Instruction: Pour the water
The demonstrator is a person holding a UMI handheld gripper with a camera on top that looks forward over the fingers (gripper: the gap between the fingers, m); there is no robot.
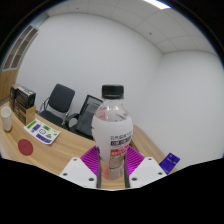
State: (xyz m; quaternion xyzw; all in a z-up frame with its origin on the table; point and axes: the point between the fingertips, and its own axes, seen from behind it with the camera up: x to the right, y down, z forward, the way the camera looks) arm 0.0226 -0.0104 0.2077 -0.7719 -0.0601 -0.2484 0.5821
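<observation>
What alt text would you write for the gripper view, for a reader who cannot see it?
The gripper holds an upright clear bottle with a black cap between its two fingers, above a wooden table. Beyond it stand black chairs and a white wall.

Right in front of you the bottle (pixel 113 135) is clear plastic with a black cap and a white label carrying red print. Either side of the bottle, the gripper (pixel 112 176) shows you magenta pads (pixel 93 160) on pale grey fingers. Under the bottle the table (pixel 50 155) is light wood-brown. Left of the bottle you see a dark red round coaster (pixel 24 147), a green-and-white patterned card (pixel 41 129) and two black chairs (pixel 60 101). Right of the bottle lies a purple object (pixel 171 160). Behind the bottle the walls (pixel 150 60) are plain white.
</observation>
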